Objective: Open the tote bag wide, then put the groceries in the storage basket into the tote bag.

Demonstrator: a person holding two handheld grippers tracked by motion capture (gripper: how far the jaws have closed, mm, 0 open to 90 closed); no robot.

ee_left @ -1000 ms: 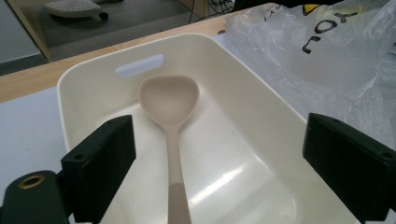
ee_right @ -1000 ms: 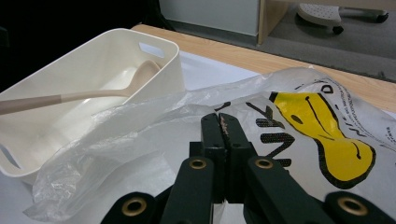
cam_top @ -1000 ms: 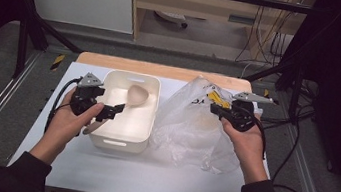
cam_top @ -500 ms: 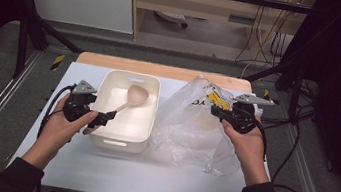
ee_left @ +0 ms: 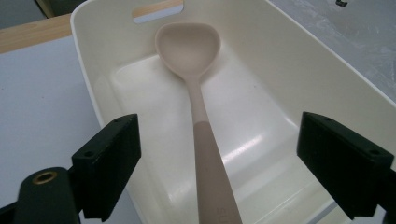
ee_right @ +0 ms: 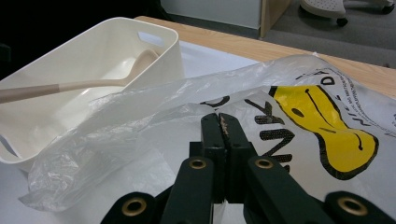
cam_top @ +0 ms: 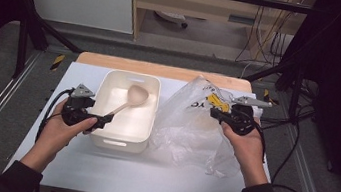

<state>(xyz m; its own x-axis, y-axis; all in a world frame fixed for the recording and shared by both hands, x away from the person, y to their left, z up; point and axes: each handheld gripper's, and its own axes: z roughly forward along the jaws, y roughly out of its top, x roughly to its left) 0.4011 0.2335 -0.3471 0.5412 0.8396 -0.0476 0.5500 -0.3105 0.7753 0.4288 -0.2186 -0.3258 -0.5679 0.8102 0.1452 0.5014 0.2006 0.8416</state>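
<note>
The left gripper [ee_left: 219, 168] is holding its jaws spread wide, one on each side of the spoon's [ee_left: 196, 93] handle without touching it. A second ago this gripper was higher, over the tub's [cam_top: 147, 123] near rim; it has since been sinking toward the handle, which is leaning out over the rim while the bowl is resting on the tub floor, beyond the jaws. That suggests the handle is lined up for a grasp. The right gripper [ee_right: 223, 135] is keeping its jaws pressed together, pinching the plastic bag [ee_right: 289, 121] at its printed edge, unmoved.
</note>
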